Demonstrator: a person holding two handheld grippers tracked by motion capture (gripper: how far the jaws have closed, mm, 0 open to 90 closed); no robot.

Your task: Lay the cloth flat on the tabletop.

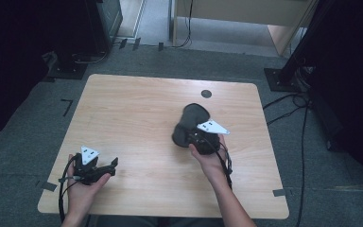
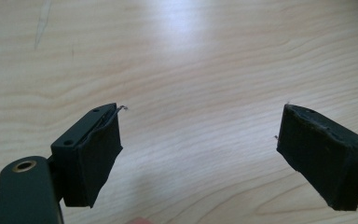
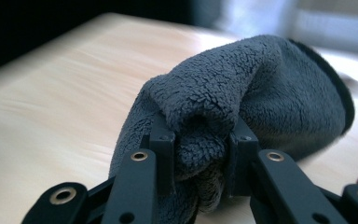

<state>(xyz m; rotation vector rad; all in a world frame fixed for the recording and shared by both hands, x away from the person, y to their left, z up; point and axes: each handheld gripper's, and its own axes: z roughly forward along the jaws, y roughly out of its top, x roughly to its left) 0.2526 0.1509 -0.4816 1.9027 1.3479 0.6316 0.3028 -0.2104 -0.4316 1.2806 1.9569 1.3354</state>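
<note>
Jaws of the right gripper (image 3: 200,163) are clamped on a bunched fold of grey fleece cloth (image 3: 242,93), the fabric squeezed tight between the two black pads and bulging up over them. In the high view that right gripper (image 1: 196,137) sits at the near edge of the cloth (image 1: 189,120), and the rest of the dark heap spreads away ahead of the jaws, lying on the wooden table (image 1: 137,109). Just beyond the cloth, farther from the gripper, there's a small dark round spot (image 1: 206,93) on the tabletop. Over to the other side, well apart from the cloth, the left gripper (image 1: 108,166) is held in the person's left hand (image 1: 82,187) near the front edge of the table. Its own camera shows the left gripper (image 2: 198,140) with jaws spread wide, nothing between them, just bare wood grain beneath.
</note>
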